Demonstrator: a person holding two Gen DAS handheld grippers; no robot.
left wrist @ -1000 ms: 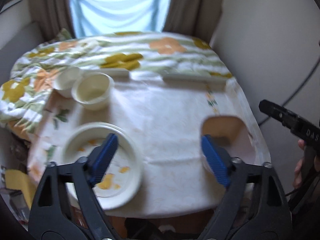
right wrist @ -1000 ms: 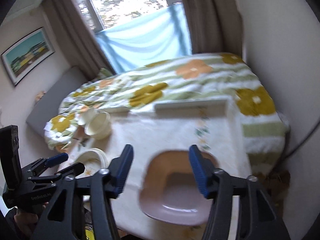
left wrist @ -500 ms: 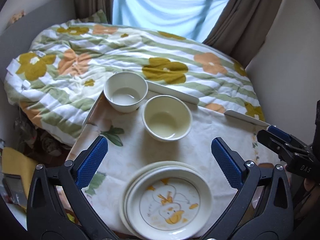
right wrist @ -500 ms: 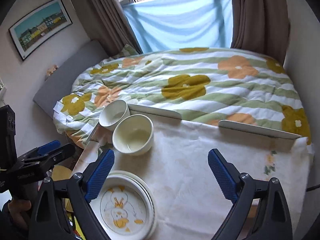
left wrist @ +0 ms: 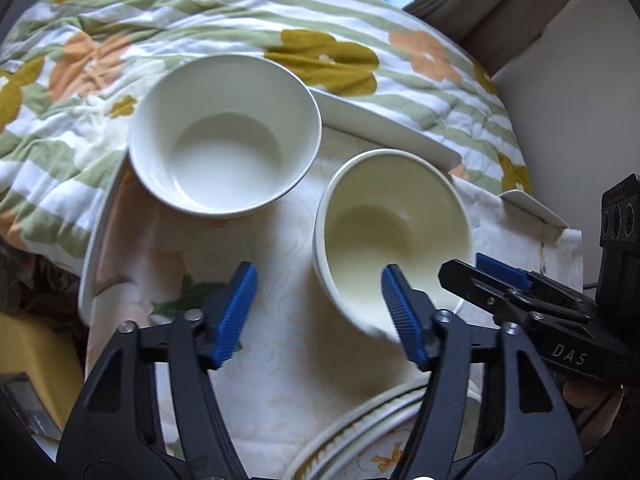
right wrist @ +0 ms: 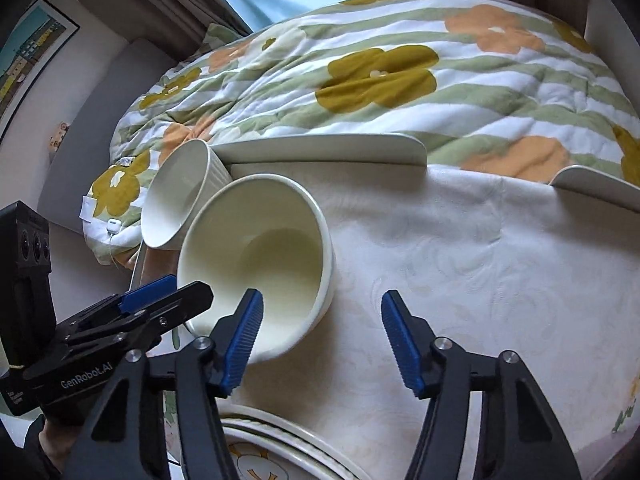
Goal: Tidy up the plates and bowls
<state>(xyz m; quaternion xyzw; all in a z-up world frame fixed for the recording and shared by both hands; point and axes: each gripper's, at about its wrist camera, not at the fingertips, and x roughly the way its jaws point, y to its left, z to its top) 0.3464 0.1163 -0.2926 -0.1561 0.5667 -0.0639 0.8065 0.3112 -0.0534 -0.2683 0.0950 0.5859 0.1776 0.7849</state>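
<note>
Two bowls (left wrist: 226, 136) (left wrist: 390, 236) sat side by side on the table (right wrist: 480, 264). Stacked plates (right wrist: 288, 446) were cut off below, count unclear. Both grippers (left wrist: 320, 316) (right wrist: 322, 336) were closing, ungripped, each with one finger inside the cream bowl. Grippers read "DAS" and "GenRobot.AI".

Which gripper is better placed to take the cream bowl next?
Probably the left gripper: its closing jaws straddle the near rim of the cream bowl, one finger inside, one outside. The right gripper, also closing, has one finger in front of the rim and mostly bare tablecloth between its jaws.
</note>
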